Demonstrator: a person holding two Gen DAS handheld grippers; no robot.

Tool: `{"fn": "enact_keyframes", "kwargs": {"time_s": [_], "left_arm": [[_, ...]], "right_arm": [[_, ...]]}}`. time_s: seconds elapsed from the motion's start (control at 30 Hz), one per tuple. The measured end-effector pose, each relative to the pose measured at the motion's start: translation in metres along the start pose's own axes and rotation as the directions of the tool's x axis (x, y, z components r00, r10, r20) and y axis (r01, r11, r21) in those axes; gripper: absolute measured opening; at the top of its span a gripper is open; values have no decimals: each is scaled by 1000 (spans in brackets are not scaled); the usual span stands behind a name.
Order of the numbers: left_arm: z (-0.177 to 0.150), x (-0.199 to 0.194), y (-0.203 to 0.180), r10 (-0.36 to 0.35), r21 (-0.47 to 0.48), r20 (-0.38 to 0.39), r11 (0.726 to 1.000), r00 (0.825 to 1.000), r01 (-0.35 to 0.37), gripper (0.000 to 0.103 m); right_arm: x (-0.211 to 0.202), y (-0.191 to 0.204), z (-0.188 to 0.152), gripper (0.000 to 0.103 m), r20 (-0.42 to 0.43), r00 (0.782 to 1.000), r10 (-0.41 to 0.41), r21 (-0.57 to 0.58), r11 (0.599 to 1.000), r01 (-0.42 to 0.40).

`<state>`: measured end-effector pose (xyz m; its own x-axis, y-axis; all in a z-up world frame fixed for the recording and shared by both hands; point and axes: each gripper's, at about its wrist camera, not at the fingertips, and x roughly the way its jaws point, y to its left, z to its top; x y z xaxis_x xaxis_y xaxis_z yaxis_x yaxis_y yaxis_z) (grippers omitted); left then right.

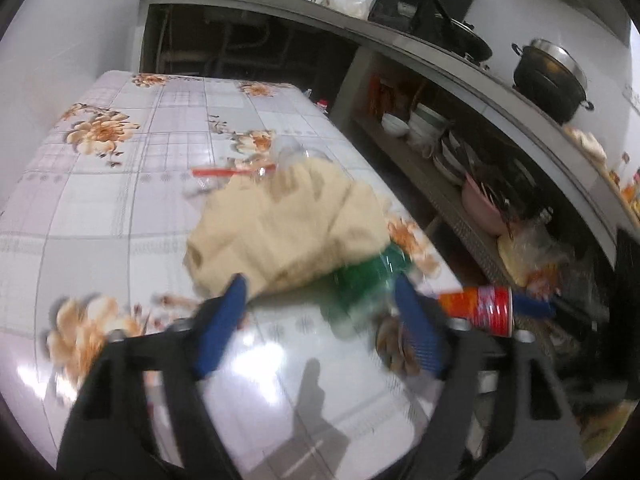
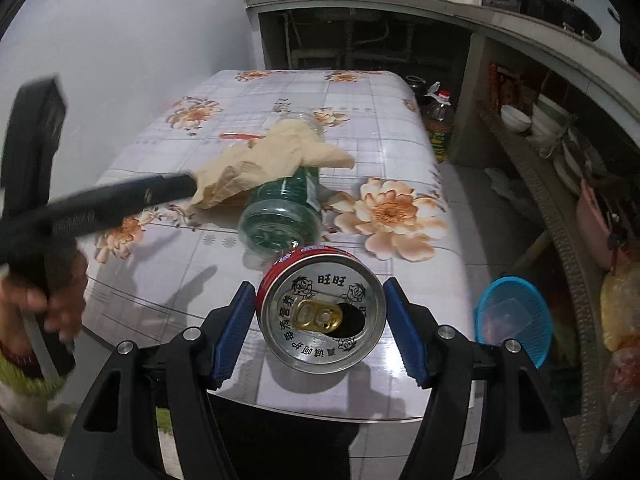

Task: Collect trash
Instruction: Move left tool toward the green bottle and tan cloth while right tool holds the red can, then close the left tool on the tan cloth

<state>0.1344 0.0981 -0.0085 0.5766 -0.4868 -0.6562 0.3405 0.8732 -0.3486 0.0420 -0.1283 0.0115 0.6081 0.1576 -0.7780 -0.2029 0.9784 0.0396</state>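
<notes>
The right tool [image 2: 320,332] clamps the red can [image 2: 322,312] above the tabletop [image 2: 400,152], just nearer than the green bottle [image 2: 286,208]. Its open mouth could drip. The left tool [image 1: 320,320] gapes empty; blur hides whether it might snag the beige paper [image 1: 288,228] draped over that bottle.

Green bottle [image 2: 286,204] half hidden under beige paper [image 2: 276,152]; left wrist view motion-blurred; near hand [image 2: 60,300] smeared, cut off at left.

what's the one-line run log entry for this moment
left gripper: open, empty | right gripper: shut on red can | green bottle, crumpled paper: on table
</notes>
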Motion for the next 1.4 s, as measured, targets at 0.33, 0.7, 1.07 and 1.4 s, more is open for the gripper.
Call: {"fn": "enact_keyframes", "kwargs": {"time_s": [0.33,0.7,1.07,1.4], "left_arm": [[34,60,7,-19,1,-111,1000,994,19,75],[28,56,23,-41,-37,-106,999,994,37,2],[28,-44,24,-102,-68,82,992,991,107,0],[-28,-78,63,8,-201,38,980,999,-1,0]], "right_arm": [[1,-5,2,64,12,1000,-17,12,1000,17],[0,-9,1,64,23,1000,-5,27,1000,4],[0,-15,0,64,27,999,17,51,999,-18],[2,-17,2,64,26,999,25,54,998,-26]]}}
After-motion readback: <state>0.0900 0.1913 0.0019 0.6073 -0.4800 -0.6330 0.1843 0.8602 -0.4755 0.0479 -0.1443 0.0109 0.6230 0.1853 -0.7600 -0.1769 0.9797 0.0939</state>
